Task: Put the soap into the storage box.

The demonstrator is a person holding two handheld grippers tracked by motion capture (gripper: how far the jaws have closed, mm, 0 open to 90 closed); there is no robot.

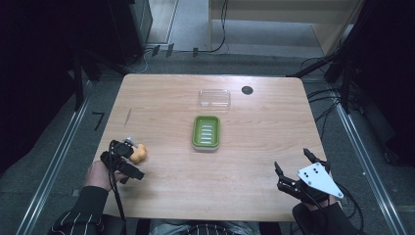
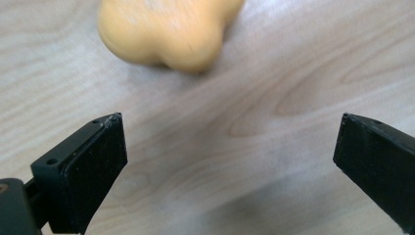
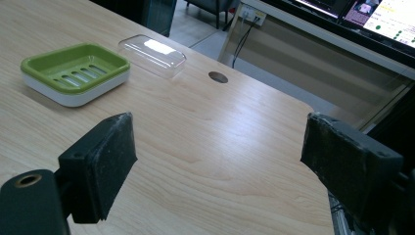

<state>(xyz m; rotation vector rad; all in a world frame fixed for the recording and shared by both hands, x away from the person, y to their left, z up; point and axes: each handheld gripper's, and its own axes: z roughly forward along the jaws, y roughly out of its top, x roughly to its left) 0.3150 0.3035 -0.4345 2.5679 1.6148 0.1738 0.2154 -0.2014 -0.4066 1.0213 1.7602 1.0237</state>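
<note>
Left gripper [image 2: 230, 166] spread wide; blurred orange lump [image 2: 166, 32] just ahead, long axis crosswise. Right gripper [image 3: 218, 161] spread, bare counter [image 3: 220, 127] ahead.

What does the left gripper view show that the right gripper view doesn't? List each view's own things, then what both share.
Left gripper view: an orange thing, blurred and close, lying on the wood just beyond the open left gripper, not between its jaws.

Right gripper view: the green soap dish, the clear lid behind it, a dark round hole in the tabletop, and the open right gripper holding nothing.

Both: the wooden table and a pair of black jaws standing wide apart.
</note>
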